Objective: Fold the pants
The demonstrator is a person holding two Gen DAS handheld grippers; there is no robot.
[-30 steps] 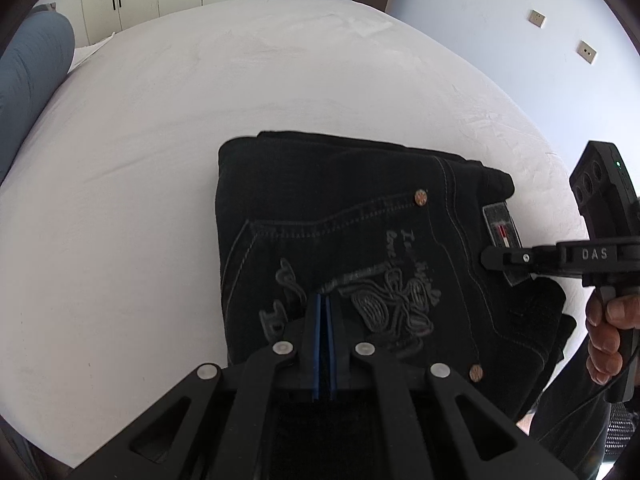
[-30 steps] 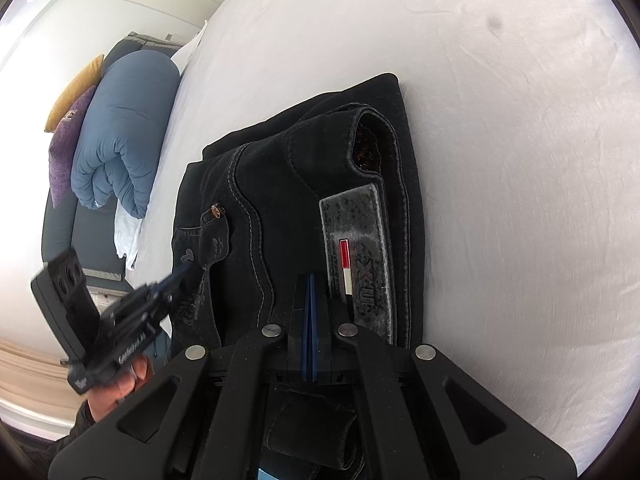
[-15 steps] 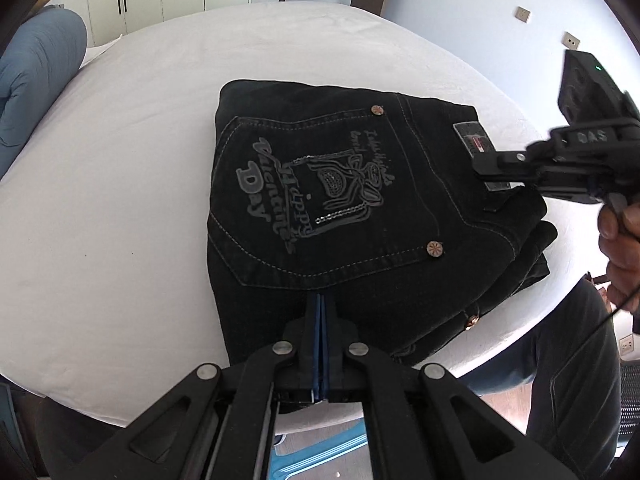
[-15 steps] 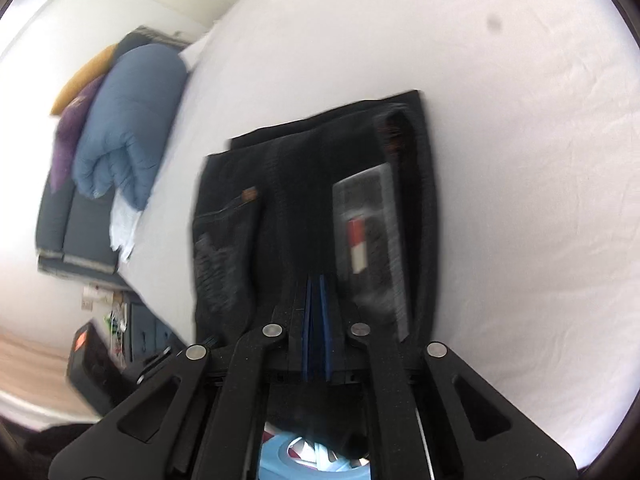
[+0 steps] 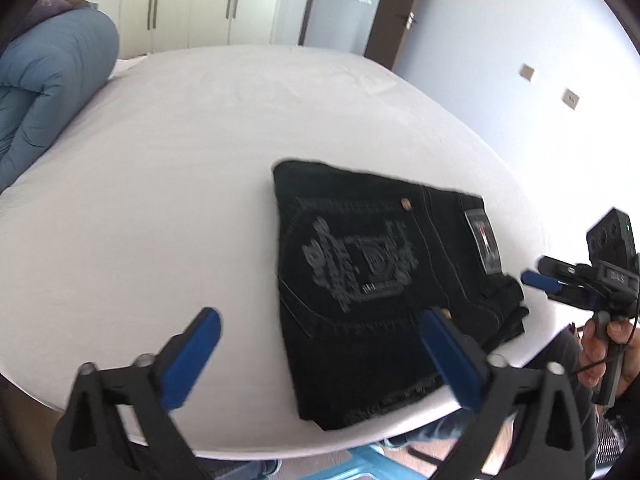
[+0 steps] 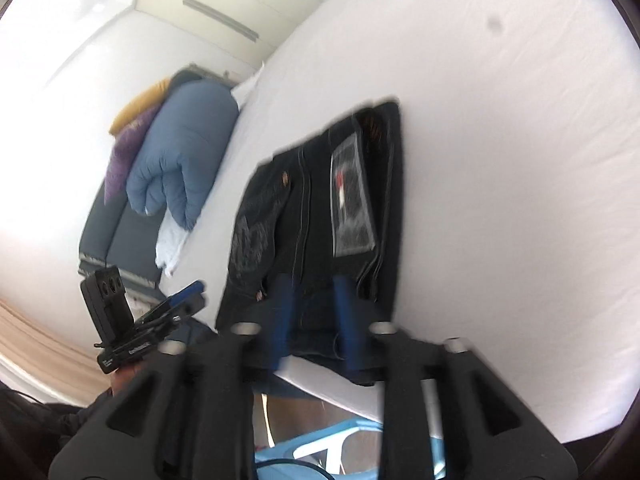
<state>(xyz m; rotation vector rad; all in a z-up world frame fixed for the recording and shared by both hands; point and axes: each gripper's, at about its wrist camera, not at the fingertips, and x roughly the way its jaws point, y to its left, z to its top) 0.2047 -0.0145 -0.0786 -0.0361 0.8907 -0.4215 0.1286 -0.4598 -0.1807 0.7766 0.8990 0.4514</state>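
The black jeans (image 5: 372, 280) lie folded into a compact stack near the front edge of the white bed (image 5: 180, 160), back pocket embroidery and waist label facing up. They also show in the right wrist view (image 6: 316, 208). My left gripper (image 5: 320, 344) is wide open and empty, held above the bed's front edge, clear of the jeans. My right gripper (image 6: 314, 312) is open and empty, just off the near end of the stack; it also shows at the right of the left wrist view (image 5: 552, 282).
A rolled blue duvet (image 5: 44, 92) and pillows lie at the bed's far left. Wardrobe doors (image 5: 192, 0) and a door stand behind. A light blue plastic stool (image 6: 352, 444) sits below the bed's edge. The person's legs are by the front edge.
Both grippers have opened and pulled back from the jeans toward the bed's edge. The folded stack stays lying where it was.
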